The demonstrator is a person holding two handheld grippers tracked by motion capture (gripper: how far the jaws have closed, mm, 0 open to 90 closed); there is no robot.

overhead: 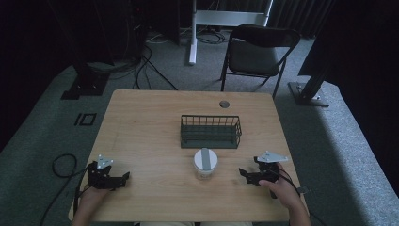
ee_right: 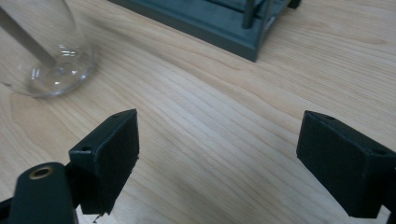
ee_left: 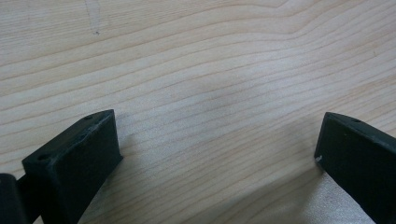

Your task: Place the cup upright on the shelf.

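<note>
Nothing is looking done yet, judging by the layout: one clear round glass jar (overhead: 205, 163) with a grey strip across its top is standing on the pale wooden table (overhead: 141, 136), just in front of one dark wire basket (overhead: 210, 131). Two grippers, left gripper (overhead: 123, 178) and right gripper (overhead: 243, 174), are resting with jaws spread, pinching nothing, flanking the jar.

My right gripper (ee_right: 219, 158) hangs wide apart over the wooden table (ee_right: 224, 116); clear jar (ee_right: 44, 51) far-left, dark wire basket (ee_right: 224, 21) ahead.
</note>
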